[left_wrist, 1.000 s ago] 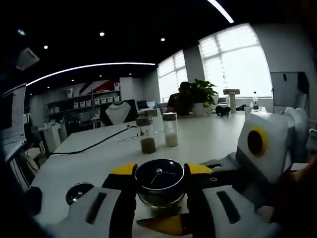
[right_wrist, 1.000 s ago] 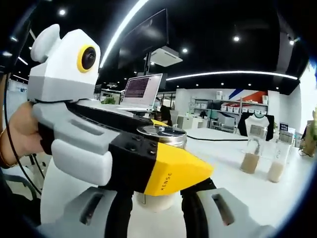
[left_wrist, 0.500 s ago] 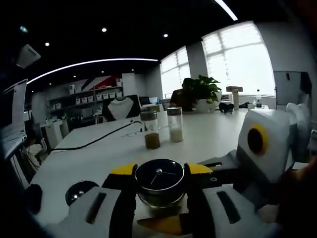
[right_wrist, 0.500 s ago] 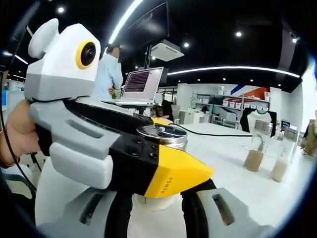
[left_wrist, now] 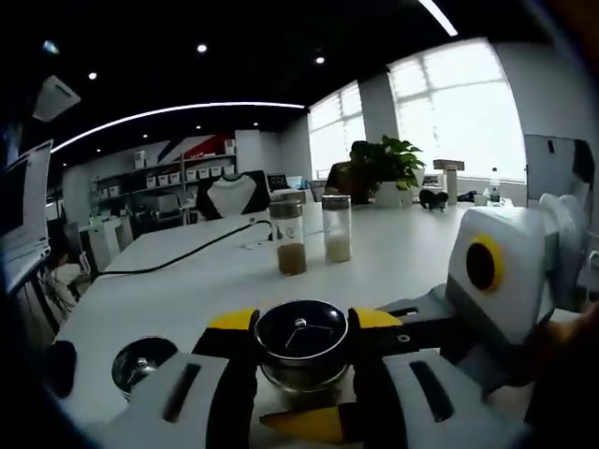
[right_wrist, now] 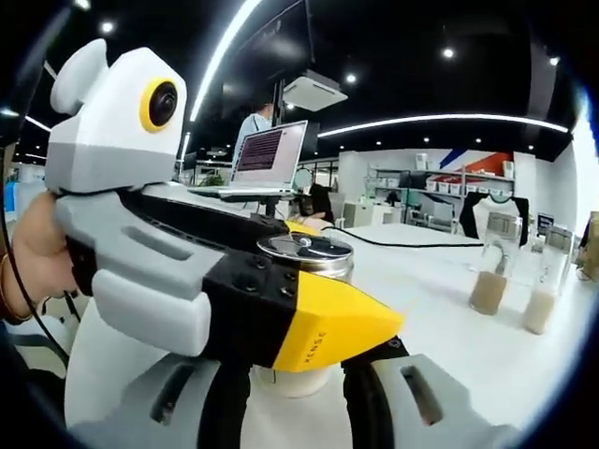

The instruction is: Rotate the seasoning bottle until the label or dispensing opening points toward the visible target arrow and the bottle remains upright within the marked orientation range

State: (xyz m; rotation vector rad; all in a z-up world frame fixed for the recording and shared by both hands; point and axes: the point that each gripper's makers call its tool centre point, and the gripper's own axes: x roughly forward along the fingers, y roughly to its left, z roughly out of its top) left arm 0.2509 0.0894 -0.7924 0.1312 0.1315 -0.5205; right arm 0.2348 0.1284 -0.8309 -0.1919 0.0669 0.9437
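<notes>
The seasoning bottle [left_wrist: 301, 348], with its dark round metal cap, sits between the yellow-tipped jaws of my left gripper [left_wrist: 301, 323], which is shut on it just under the cap. In the right gripper view the same bottle [right_wrist: 305, 253] shows its silver cap and a white lower body. My left gripper [right_wrist: 328, 318] crosses in front of it from the left. My right gripper [right_wrist: 295, 379] comes from below, and its dark jaws press the bottle's lower body on both sides. The bottle stands upright on the white table [left_wrist: 215, 290]. I see no arrow or label.
Two glass jars stand further back: one with brown contents [left_wrist: 290, 245] [right_wrist: 489, 277], one with white contents [left_wrist: 337, 229] [right_wrist: 543, 295]. A small round metal lid [left_wrist: 140, 360] lies at the left, behind it a black cable [left_wrist: 178, 266]. An open laptop [right_wrist: 267, 159] stands on the far table.
Both grips on the bottle are unchanged. The cameras have shifted a little, so the jars sit closer in the left gripper view. A person behind the laptop has walked to the right.
</notes>
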